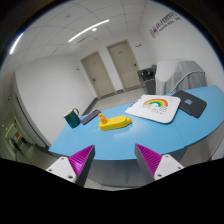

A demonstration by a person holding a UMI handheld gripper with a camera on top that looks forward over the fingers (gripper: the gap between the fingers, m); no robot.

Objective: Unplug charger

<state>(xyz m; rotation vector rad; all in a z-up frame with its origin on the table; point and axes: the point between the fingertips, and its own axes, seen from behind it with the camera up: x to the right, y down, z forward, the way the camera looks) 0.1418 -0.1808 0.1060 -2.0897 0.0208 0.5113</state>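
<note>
A yellow block (115, 123) with a small orange piece on top lies on the blue table (120, 140), beyond my fingers and a little left of the middle. I cannot tell a charger or a cable apart from it. My gripper (116, 165) is open and empty, held back from the table's near edge. Its magenta pads (81, 160) stand wide apart with nothing between them.
A teal cup (72, 118) and a dark small object (90, 117) stand left of the yellow block. A white board with a rainbow picture (155, 107) and a dark flat device (191, 102) lie to the right. Doors (108, 68) are in the far wall.
</note>
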